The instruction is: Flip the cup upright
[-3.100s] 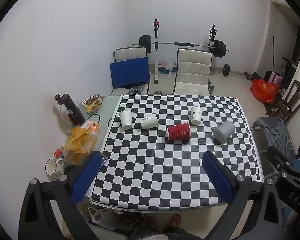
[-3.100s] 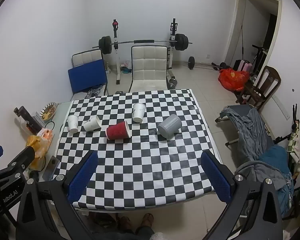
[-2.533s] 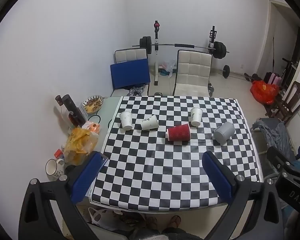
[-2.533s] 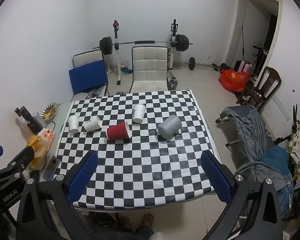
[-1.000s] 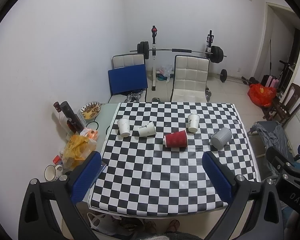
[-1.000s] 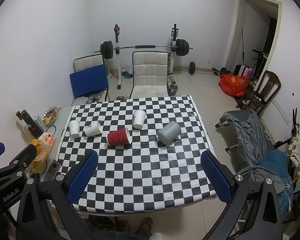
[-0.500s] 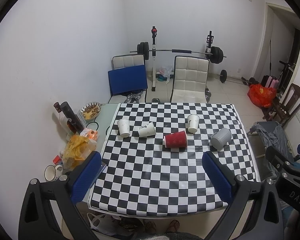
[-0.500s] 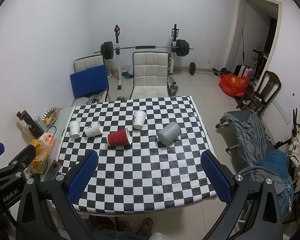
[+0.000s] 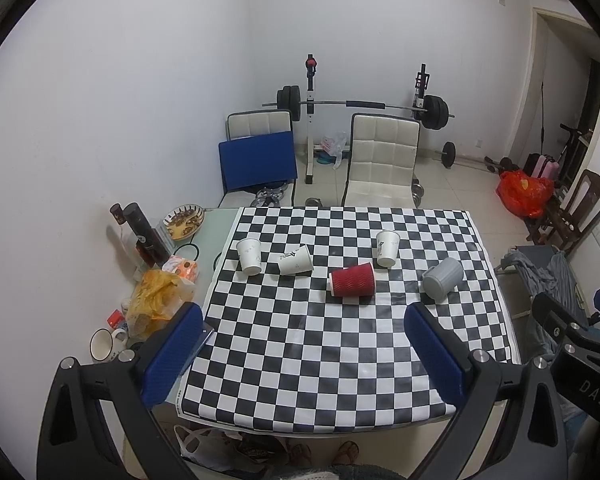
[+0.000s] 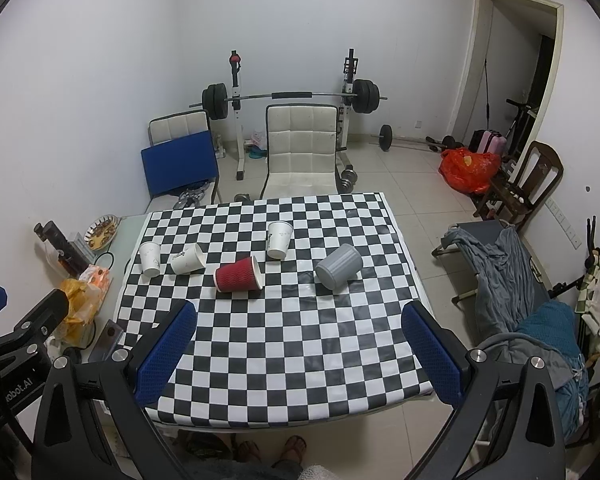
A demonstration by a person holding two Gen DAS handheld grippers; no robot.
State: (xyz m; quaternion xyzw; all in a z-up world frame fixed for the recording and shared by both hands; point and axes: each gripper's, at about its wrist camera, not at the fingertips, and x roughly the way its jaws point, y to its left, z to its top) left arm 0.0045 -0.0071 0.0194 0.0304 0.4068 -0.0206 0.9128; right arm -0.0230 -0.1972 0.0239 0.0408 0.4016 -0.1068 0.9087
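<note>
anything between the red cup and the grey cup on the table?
No. Between the red cup and the grey cup only bare checkered tablecloth shows, clearest in the right wrist view; the upright white cup stands behind that gap.

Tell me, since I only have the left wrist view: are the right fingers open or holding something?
Observer: The right gripper is open and empty, hanging above the table's near edge.
Operator: What's hidden at the near-left corner?
Observer: A flat grey object lies beside the checkered cloth; it is too small to identify.
Operator: Anything low on the right?
Observer: A teal bundle sits at the near end of the cloth-draped cot.
</note>
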